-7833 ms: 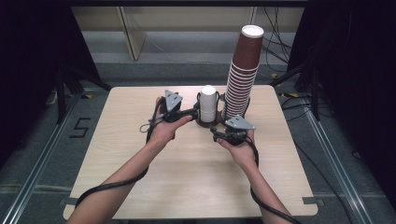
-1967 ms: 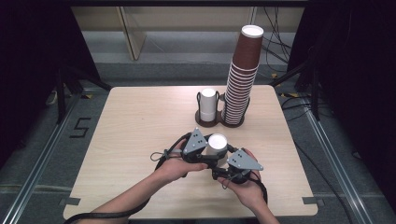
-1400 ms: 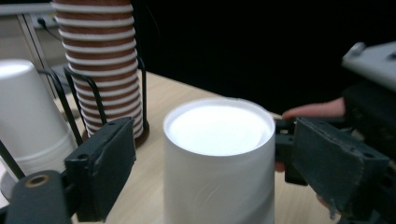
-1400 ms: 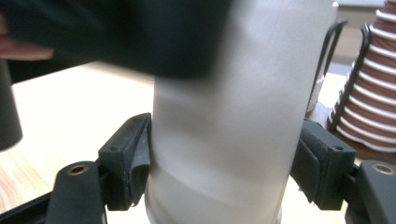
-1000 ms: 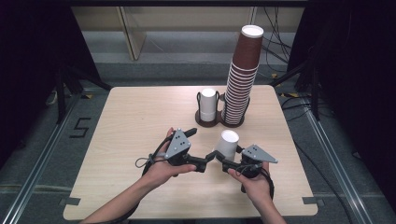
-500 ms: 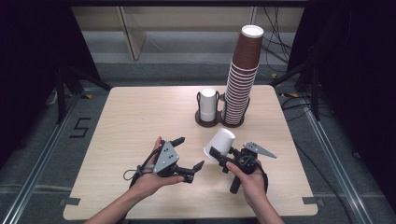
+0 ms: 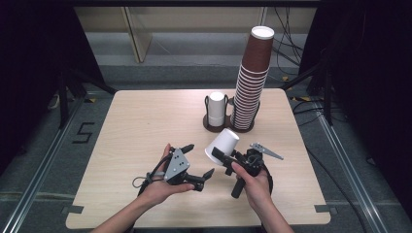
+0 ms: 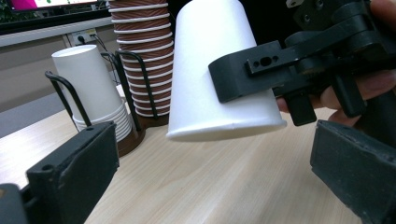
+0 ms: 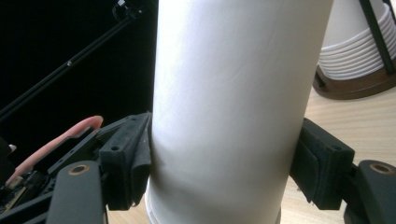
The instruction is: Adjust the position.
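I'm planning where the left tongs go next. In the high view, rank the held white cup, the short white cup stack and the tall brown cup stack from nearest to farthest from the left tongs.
1. Held white cup: just to the right of the left tongs, gripped by the right tongs.
2. Short white cup stack: farther back, in the wire holder.
3. Tall brown cup stack: back and farther right, beside the white stack.

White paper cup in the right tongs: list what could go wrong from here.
1. The right tongs alone clamp the white paper cup, tilted above the table. The thin wall could dent or slip under the pads.
2. The left tongs have just been opening, with nothing between them, close beside the cup. A stray move could knock it.
3. The tall stack of brown cups stands just behind. A careless lift might topple it.
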Tool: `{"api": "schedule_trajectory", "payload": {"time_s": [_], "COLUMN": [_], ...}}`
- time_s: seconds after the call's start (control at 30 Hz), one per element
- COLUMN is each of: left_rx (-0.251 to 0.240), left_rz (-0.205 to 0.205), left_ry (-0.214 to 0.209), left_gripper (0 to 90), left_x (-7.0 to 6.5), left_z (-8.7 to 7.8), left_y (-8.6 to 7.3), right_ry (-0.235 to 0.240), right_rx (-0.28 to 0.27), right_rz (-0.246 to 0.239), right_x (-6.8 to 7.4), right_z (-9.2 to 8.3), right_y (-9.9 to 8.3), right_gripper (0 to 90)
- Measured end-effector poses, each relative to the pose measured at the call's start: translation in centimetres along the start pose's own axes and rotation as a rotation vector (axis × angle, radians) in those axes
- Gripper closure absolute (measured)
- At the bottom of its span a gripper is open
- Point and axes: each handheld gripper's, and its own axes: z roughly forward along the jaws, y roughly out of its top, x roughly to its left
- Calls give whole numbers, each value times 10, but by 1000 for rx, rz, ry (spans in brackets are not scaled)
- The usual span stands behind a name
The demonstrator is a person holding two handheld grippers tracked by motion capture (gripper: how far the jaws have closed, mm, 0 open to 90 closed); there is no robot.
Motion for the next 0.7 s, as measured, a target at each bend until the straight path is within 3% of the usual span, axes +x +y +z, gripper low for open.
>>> {"api": "schedule_trajectory", "payload": {"time_s": [0.37,0.4,0.43,0.47,0.5,0.53,0.57,0.6,0.7], "left_rx": [21,15,23,26,28,30,31,32,34], "left_rz": [6,1,-2,20,1,5,2,-4,-12], "left_ry": [-24,-26,-27,21,-23,-20,-20,-28,-40], "left_gripper": [3,3,3,3,3,4,4,5,7], "left_x": [-3,-4,-4,-2,-4,-4,-4,-5,-5], "left_z": [12,14,15,16,19,20,22,24,28], "left_y": [0,0,0,0,-1,-1,-2,-2,-4], "right_ry": [40,37,42,54,54,37,41,44,46], "right_rx": [-5,-12,3,-7,-4,-1,3,1,2], "right_rz": [41,25,77,43,41,37,63,40,39], "right_x": [1,0,3,1,1,1,3,2,2], "right_z": [0,0,0,0,0,1,1,1,1], "right_y": [-2,-2,-3,-3,-3,-3,-4,-4,-4], "right_gripper": [290,290,290,290,290,290,290,290,290]}}
